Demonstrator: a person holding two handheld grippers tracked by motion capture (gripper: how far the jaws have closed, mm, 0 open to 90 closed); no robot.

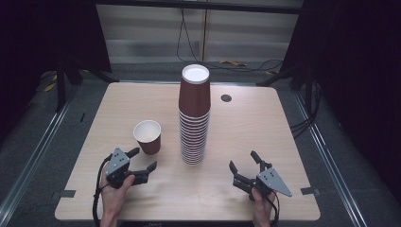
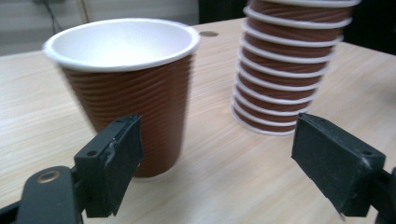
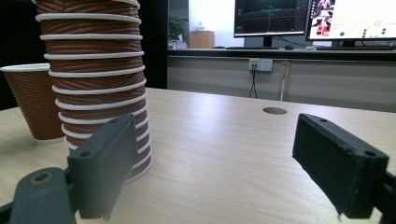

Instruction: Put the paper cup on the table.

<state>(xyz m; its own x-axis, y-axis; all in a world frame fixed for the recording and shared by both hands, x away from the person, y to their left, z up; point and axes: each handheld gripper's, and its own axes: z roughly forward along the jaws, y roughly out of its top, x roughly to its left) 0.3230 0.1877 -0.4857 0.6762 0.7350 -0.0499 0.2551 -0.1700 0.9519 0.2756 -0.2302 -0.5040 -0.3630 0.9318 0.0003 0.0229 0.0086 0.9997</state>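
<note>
A single brown ribbed paper cup (image 1: 147, 137) with a white inside stands upright on the table, left of centre. A tall stack of the same cups (image 1: 194, 118), placed mouth down, rises at the middle. My left gripper (image 1: 144, 159) lies just in front of the single cup, open, nothing between its jaws. In the left gripper view the cup (image 2: 130, 93) stands close behind the left jaw and the stack (image 2: 285, 70) behind the right one. My right gripper (image 1: 242, 159) rests open to the right of the stack. In the right gripper view the stack (image 3: 93, 84) is at the left, with the single cup (image 3: 30, 102) beyond it.
The light wooden table (image 1: 246, 123) has a round cable hole (image 1: 226, 98) at the back right. Dark curtains and floor rails flank it. Monitors (image 3: 271, 18) and a cabinet stand behind in the right gripper view.
</note>
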